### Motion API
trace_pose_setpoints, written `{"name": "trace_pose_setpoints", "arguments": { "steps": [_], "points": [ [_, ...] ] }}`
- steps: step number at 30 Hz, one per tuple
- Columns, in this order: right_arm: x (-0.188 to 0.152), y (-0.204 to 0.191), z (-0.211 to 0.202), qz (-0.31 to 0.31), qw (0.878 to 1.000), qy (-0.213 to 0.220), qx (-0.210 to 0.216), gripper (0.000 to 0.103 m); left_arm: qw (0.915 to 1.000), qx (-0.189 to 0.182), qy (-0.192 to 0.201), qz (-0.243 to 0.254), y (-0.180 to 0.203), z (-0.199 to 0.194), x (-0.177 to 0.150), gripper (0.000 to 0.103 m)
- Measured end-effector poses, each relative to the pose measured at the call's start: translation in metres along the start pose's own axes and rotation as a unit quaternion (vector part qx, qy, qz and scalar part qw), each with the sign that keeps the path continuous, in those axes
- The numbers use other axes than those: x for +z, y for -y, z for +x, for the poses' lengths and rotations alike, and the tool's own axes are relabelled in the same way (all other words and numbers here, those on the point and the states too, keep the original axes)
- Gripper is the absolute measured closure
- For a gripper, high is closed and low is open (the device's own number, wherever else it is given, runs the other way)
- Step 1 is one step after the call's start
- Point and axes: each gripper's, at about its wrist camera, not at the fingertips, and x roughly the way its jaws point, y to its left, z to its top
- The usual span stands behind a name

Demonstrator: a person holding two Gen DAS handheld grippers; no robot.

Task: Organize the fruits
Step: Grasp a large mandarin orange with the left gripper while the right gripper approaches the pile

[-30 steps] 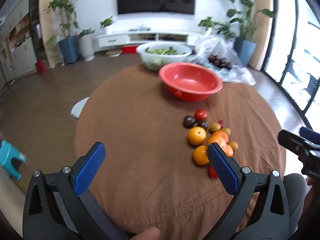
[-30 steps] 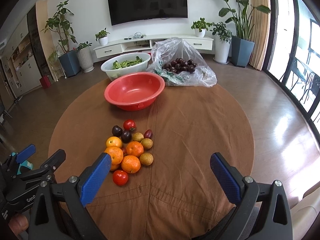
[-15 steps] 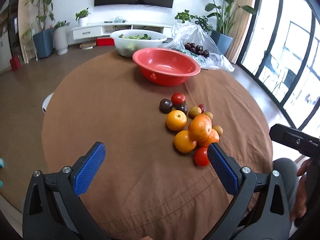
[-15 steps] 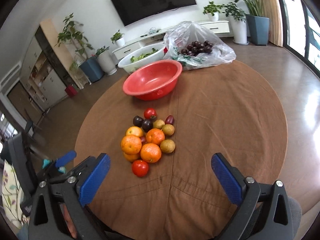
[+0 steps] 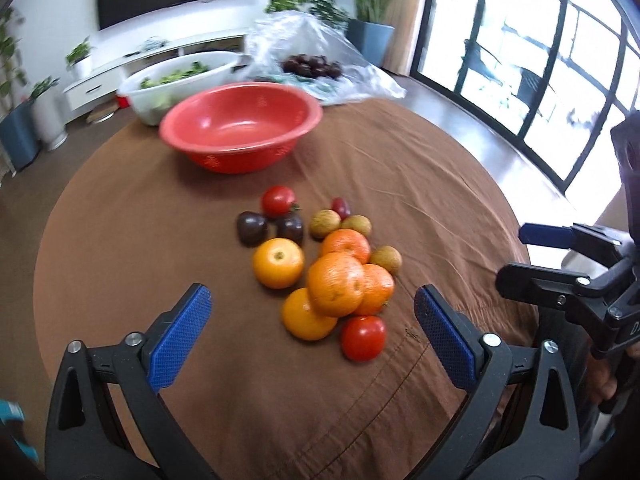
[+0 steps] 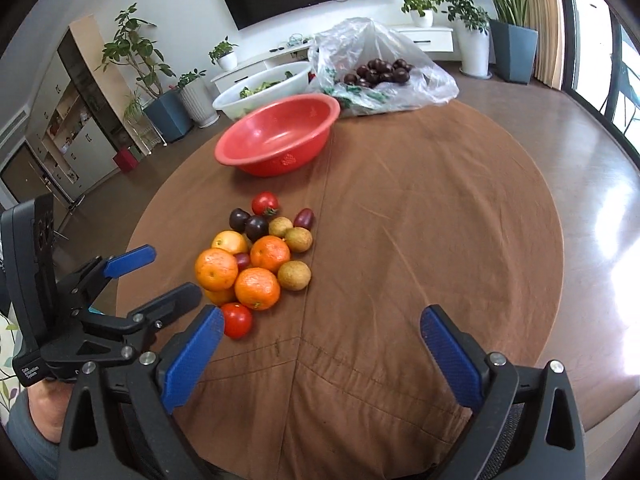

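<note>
A pile of fruit lies on the brown round table [image 5: 420,184]: several oranges [image 5: 336,284], two red tomatoes [image 5: 363,337], dark plums [image 5: 252,228] and small brown fruits [image 5: 386,260]. The pile also shows in the right wrist view [image 6: 256,256]. An empty red bowl [image 5: 240,124] stands behind the pile. My left gripper [image 5: 312,336] is open, its fingers either side of the near end of the pile, above the table. My right gripper [image 6: 320,356] is open and empty, over bare cloth right of the pile. The left gripper shows in the right wrist view [image 6: 160,276].
A white bowl of greens [image 5: 180,80] and a clear plastic bag of dark fruit [image 5: 316,64] sit at the table's far side behind the red bowl. The table edge drops to a wooden floor all round. A window wall is to the right.
My left gripper has moved forward and right, so the fruit pile now sits between its fingers. My right gripper has moved closer to the table. Both stay open.
</note>
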Motion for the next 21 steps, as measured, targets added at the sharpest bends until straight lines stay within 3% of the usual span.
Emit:
{"name": "trace_pose_setpoints", "arguments": {
  "steps": [2, 4, 9, 10, 21],
  "points": [
    [-0.001, 0.002, 0.002, 0.004, 1.0, -0.002, 0.003, 0.002, 0.9998, -0.007, -0.011, 0.013, 0.003, 0.009, 0.005, 0.027],
    [-0.002, 0.002, 0.004, 0.006, 1.0, -0.003, 0.006, 0.002, 0.9996, -0.017, -0.017, 0.017, 0.004, 0.014, 0.006, 0.039],
    [-0.004, 0.002, 0.006, 0.008, 1.0, -0.004, 0.011, 0.003, 0.9986, -0.041, -0.026, 0.02, 0.005, 0.015, 0.004, 0.057],
    [-0.003, 0.003, 0.006, 0.008, 1.0, -0.004, 0.011, 0.003, 0.9984, -0.044, -0.028, 0.022, 0.006, 0.016, 0.005, 0.067],
    [-0.004, 0.003, 0.008, 0.013, 1.0, -0.006, 0.023, 0.007, 0.9973, -0.057, -0.038, 0.026, 0.004, 0.02, 0.006, 0.07]
  ]
}}
